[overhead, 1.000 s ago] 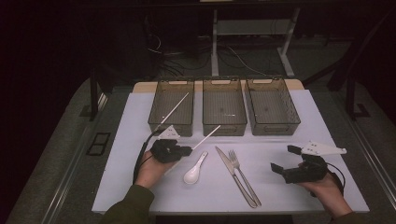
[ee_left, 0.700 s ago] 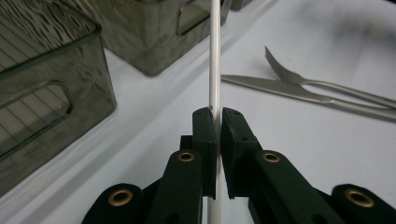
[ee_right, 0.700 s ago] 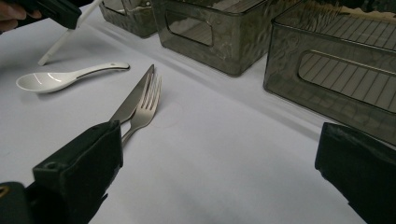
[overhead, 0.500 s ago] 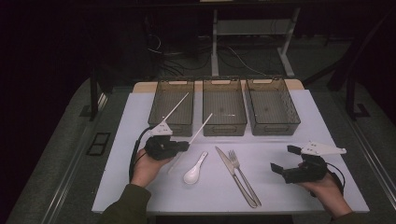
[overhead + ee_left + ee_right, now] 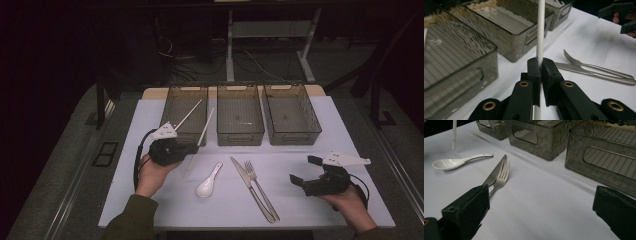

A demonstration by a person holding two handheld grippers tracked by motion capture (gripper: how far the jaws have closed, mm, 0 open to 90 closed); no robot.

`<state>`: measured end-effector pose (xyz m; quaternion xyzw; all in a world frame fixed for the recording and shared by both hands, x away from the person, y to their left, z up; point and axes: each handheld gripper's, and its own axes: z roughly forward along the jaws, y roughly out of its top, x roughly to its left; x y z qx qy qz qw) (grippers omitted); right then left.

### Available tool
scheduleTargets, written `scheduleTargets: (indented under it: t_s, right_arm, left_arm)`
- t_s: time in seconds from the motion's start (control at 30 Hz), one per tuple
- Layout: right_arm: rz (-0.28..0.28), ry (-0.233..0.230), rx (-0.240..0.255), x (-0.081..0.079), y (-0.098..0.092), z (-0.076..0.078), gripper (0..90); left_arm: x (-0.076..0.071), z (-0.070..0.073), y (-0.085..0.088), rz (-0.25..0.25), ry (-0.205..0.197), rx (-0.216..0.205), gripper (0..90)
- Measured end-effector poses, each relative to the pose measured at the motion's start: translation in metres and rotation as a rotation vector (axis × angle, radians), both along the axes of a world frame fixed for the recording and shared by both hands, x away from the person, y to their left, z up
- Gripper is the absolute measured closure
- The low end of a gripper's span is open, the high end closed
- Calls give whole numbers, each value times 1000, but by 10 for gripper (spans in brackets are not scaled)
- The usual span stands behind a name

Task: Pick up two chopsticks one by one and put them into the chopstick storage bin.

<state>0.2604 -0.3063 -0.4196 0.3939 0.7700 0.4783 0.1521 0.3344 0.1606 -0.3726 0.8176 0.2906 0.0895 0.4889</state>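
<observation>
left gripper clamped on a white chopstick, seen in the left gripper view with the stick pinched between both pads. compared with a second ago, now raised: back then low near the spoon, now slanting up, upper end over the front edge of the left bin. lower end just left of the spoon, maybe touching the surface or not, cannot tell. second chopstick already inside the left bin, leaning on its rim. means probably a pick finished and the carry toward the left bin started. right gripper with jaws apart, empty, waiting right of the knife and fork.
</observation>
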Motion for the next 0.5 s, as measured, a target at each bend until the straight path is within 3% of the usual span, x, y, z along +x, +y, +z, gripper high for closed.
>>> scheduleTargets:
  t_s: [0.23, 0.5]
  right_arm:
    - [-5, 2, 3, 0, -1, 0, 8]
    - [-6, 9, 6, 0, -1, 0, 9]
  left_arm:
    - [18, 22, 5, 18, -28, 3, 849]
    - [46, 58, 14, 51, -68, -5, 848]
